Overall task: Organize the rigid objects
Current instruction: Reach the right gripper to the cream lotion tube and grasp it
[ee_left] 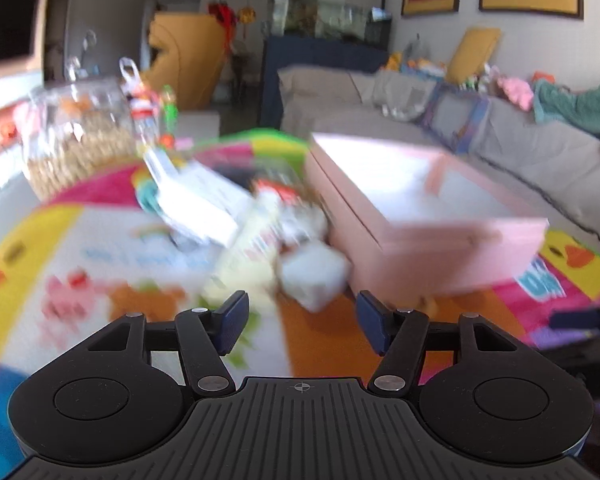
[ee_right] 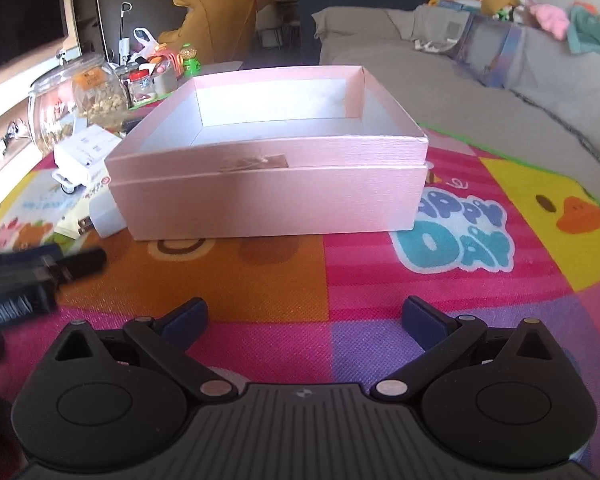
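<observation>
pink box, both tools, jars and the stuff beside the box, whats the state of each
pink box: open, nothing visible inside, upright on the mat
left tool: open, holding nothing
right tool: open, holding nothing
glass jar: on its side, partly filled
red-lid jar: upright, lid on
white boxes: piled loosely left of the pink box, not yet inside it
white plug: lying on the mat by the pink box's left corner

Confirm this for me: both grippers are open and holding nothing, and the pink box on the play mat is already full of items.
Not quite. The pink box is empty: the right wrist view shows its bare white interior. The rest holds: left gripper and right gripper are open, holding nothing.
</observation>
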### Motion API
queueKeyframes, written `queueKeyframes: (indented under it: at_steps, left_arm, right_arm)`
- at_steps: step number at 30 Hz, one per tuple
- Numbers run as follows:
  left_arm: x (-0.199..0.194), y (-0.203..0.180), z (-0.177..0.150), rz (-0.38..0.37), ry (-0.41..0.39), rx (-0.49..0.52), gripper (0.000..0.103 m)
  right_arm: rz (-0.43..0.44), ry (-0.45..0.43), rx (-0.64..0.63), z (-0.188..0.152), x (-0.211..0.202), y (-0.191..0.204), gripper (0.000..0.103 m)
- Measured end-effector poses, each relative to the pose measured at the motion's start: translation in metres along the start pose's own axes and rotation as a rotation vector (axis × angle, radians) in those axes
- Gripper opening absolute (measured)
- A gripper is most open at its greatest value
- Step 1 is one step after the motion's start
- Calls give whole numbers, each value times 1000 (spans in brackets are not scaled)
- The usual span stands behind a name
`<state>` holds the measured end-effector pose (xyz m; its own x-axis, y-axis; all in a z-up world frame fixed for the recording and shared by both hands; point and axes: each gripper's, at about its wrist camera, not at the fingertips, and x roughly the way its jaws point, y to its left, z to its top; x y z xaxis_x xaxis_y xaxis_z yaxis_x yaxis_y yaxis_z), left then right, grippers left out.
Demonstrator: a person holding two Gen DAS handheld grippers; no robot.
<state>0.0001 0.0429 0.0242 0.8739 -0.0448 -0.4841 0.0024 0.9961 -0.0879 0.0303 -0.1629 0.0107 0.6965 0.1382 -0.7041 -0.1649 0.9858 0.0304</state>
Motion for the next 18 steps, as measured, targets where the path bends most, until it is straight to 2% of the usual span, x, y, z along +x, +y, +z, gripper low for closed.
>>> queueKeyframes:
  at_steps: [2, 3, 6, 9, 12, 14, 15, 16, 18]
  left_arm:
    - [0, 23, 18, 18, -56, -20, 65]
    - [4, 36, 28, 28, -57, -44, 65]
    - [23, 72, 60, 48, -28, -122, 64]
    - [53, 95, 82, 18, 23, -182, 64]
    - [84, 104, 90, -35, 101, -227, 64]
    - [102, 102, 87, -49, 149, -225, 64]
    - [109, 102, 85, -53, 169, -227, 64]
    - [113, 102, 80, -58, 189, -229, 62]
    - [115, 101, 72, -66, 205, -223, 59]
  right_arm:
    - [10, 11, -12, 1, 1, -1, 103]
    - [6, 17, -24, 2, 1, 0, 103]
    - [-3, 39, -22, 5, 2, 2, 103]
    - [-5, 35, -25, 5, 2, 3, 103]
    - [24, 35, -50, 6, -1, 5, 103]
    - [65, -1, -72, 4, -8, 14, 91]
    - [83, -35, -87, 3, -12, 22, 90]
    - [97, -69, -116, 3, -16, 33, 88]
    - [122, -103, -209, 4, -21, 57, 76]
